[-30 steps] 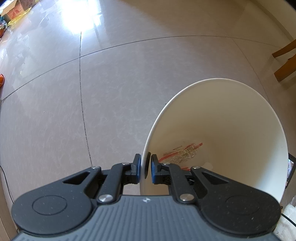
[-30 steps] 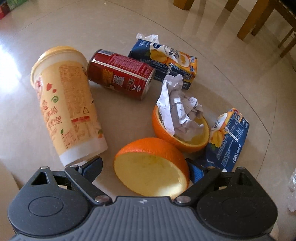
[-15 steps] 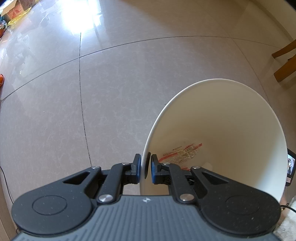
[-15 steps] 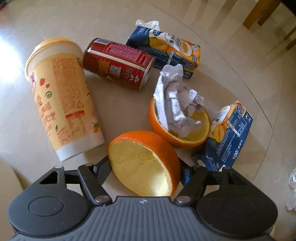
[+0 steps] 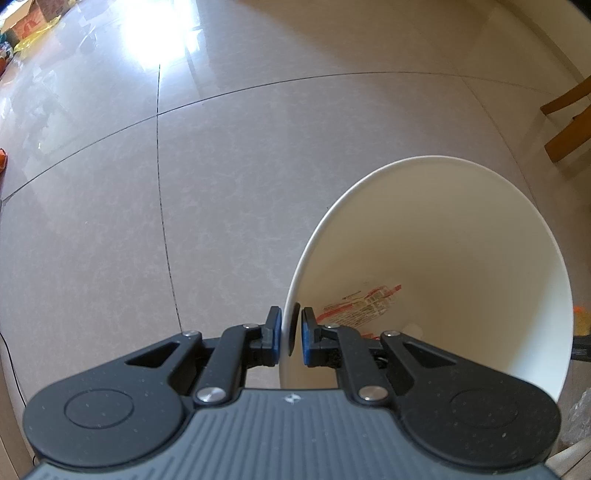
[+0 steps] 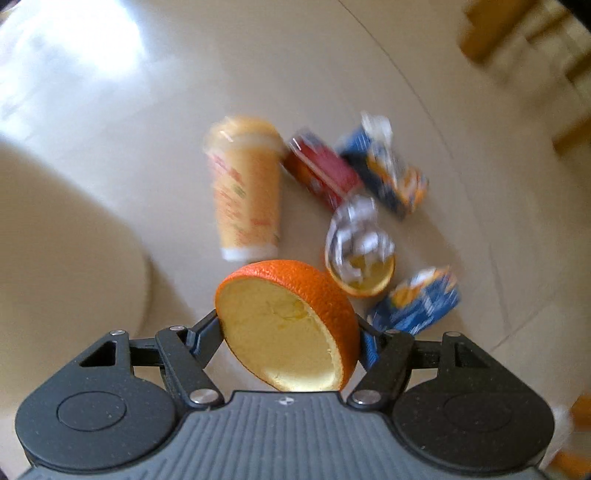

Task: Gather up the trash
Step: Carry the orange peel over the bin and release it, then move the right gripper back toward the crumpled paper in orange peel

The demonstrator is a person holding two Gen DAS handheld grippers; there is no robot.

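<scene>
My right gripper [image 6: 290, 338] is shut on an orange peel half [image 6: 288, 325], held up off the floor with its pale hollow side facing the camera. Below lie a tall yellow paper cup [image 6: 245, 188], a red can [image 6: 323, 173], two blue juice cartons [image 6: 388, 170] [image 6: 417, 302], and another peel half [image 6: 360, 266] stuffed with crumpled white paper. My left gripper [image 5: 291, 334] is shut on the rim of a cream waste bin [image 5: 461, 236]. A printed wrapper [image 5: 365, 301] lies inside the bin.
The bin's cream side [image 6: 66, 251] fills the left of the right wrist view. Wooden chair legs [image 5: 569, 122] stand at the right, and boxes and bags [image 5: 29, 18] lie at the far left. Glossy tiled floor [image 5: 221, 166] spreads around.
My right gripper closed on the peel half and lifted it well above the floor; the trash pile now looks smaller and farther. The left gripper and bin have stayed put.
</scene>
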